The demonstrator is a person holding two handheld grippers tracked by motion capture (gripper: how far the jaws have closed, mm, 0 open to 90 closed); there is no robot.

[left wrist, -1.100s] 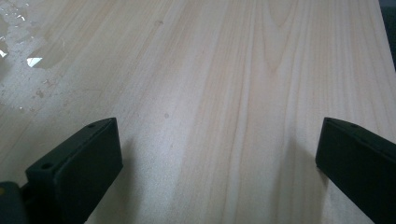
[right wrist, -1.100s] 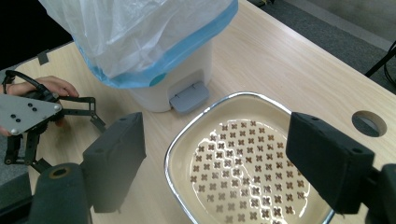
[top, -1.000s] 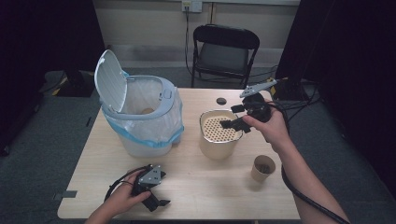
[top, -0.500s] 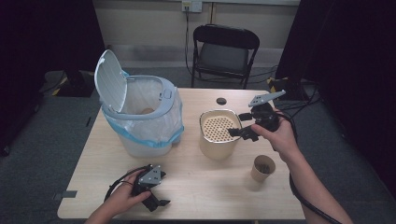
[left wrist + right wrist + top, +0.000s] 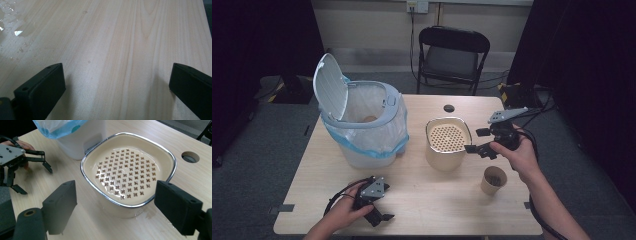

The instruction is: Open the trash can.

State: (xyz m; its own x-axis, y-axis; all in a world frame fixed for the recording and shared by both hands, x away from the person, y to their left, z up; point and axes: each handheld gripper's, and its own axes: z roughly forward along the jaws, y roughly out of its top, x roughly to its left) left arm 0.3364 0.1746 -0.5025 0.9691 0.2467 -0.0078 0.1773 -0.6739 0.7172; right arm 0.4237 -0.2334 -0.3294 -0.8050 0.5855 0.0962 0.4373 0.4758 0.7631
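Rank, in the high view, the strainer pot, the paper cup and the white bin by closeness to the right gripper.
From the right gripper:
1. Strainer pot, right beside its jaws, table centre.
2. Paper cup, toward the table's near edge.
3. White bin, beyond the pot, table's left side.

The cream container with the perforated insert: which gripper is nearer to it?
Right. The right gripper hovers open just beside the cream container, at its right edge. The left gripper rests open on the table near the front edge, well away from it.

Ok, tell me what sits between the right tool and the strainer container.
Nothing: in the right gripper view, bare table separates the open right tool from the strainer container.
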